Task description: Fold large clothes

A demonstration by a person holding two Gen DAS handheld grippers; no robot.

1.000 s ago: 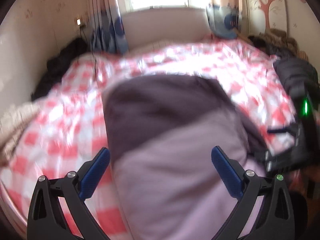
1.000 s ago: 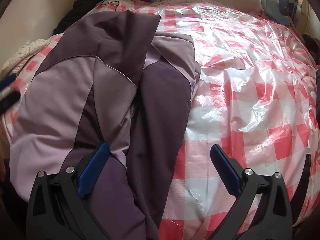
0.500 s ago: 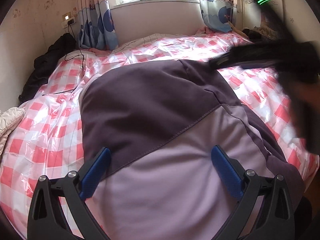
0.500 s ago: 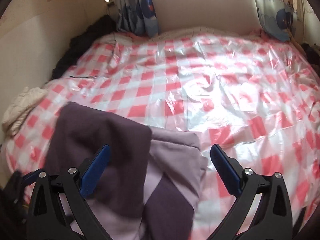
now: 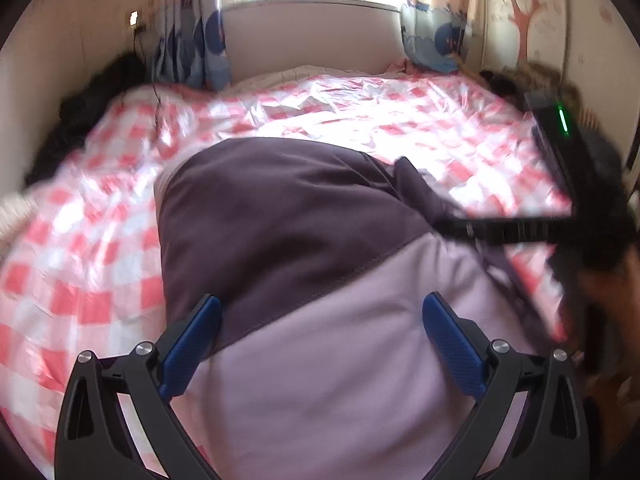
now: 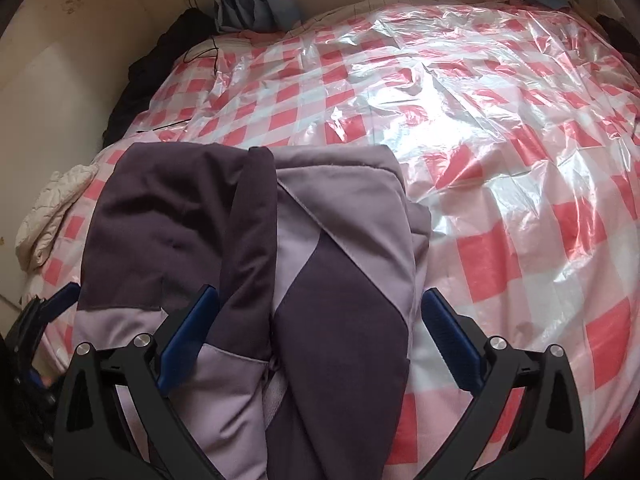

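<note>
A large two-tone jacket (image 5: 320, 240), dark purple and lilac, lies folded lengthwise on the bed. My left gripper (image 5: 322, 320) hovers open over its lilac part, nothing between the blue pads. In the right wrist view the jacket (image 6: 340, 248) shows a sleeve panel laid over the body. My right gripper (image 6: 320, 308) stands open just above that panel, its jaws on either side of it. The right gripper's black body (image 5: 560, 168) with a green light appears blurred at the jacket's right edge. One blue finger (image 6: 60, 300) of the left gripper peeks in at far left.
The bed carries a red-and-white check cover under clear plastic (image 6: 500, 140), bare to the right of the jacket. Dark clothes (image 6: 160, 60) are piled at the left wall, with a cream quilted item (image 6: 52, 208) nearer. Curtains (image 5: 192, 48) and a window lie beyond.
The right gripper lifted away to look across the bed, then came back down over the jacket's folded sleeve side. The left gripper stayed over the lilac part, open throughout.
</note>
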